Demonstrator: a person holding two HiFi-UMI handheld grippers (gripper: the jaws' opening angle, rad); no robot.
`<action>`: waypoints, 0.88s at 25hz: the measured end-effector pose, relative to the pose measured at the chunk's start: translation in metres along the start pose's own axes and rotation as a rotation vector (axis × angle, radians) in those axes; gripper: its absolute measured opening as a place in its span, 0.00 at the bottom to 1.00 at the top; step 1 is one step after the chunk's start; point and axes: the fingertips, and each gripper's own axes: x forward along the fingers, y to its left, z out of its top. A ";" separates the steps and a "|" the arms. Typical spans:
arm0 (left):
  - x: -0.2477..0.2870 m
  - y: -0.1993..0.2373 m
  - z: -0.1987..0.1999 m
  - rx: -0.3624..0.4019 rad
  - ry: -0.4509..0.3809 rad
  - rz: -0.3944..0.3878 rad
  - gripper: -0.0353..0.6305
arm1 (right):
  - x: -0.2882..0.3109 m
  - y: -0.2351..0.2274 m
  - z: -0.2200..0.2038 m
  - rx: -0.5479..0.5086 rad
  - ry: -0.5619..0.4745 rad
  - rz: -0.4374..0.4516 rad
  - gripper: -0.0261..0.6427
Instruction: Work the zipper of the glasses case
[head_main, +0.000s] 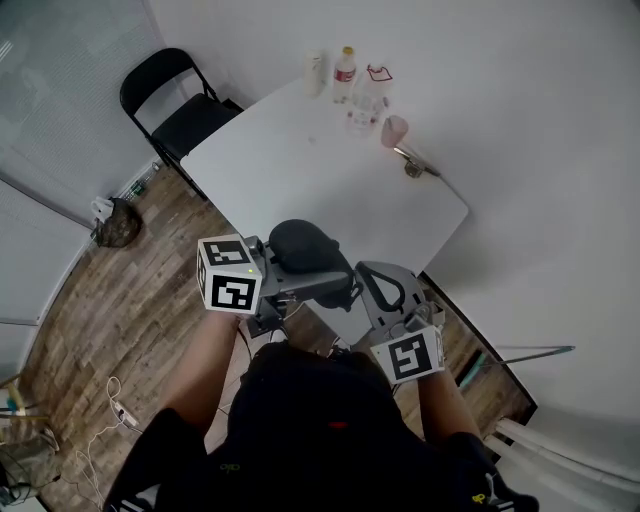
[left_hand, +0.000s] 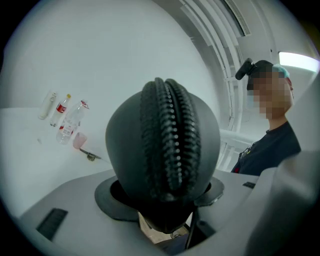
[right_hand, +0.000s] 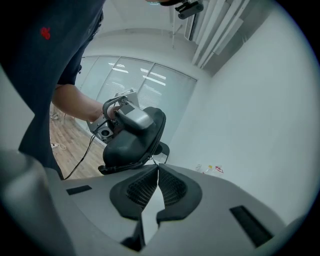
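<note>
A black oval glasses case (head_main: 305, 248) is held in the air in front of the person, over the near edge of the white table. My left gripper (head_main: 318, 282) is shut on it. In the left gripper view the case (left_hand: 162, 145) fills the middle between both jaws, its zipper (left_hand: 167, 130) running up the rim toward the camera. My right gripper (head_main: 368, 287) is at the case's right end. In the right gripper view its jaws (right_hand: 157, 170) are shut, tips meeting on the small metal zipper pull (right_hand: 154, 161) at the edge of the case (right_hand: 132, 137).
On the white table (head_main: 330, 170) the far corner holds bottles (head_main: 344, 70), a pink cup (head_main: 394, 130) and a small metal item (head_main: 412, 165). A black folding chair (head_main: 180, 110) stands at the table's left. Cables (head_main: 110, 400) lie on the wooden floor.
</note>
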 end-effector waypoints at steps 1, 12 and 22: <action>0.001 0.000 -0.003 0.006 0.018 0.004 0.46 | 0.000 0.001 0.000 -0.001 0.004 0.001 0.07; 0.015 0.001 -0.052 0.114 0.290 0.069 0.46 | 0.003 0.002 0.003 -0.018 0.010 0.008 0.07; 0.016 0.019 -0.097 0.215 0.559 0.182 0.46 | 0.006 0.000 0.002 -0.065 0.031 0.008 0.07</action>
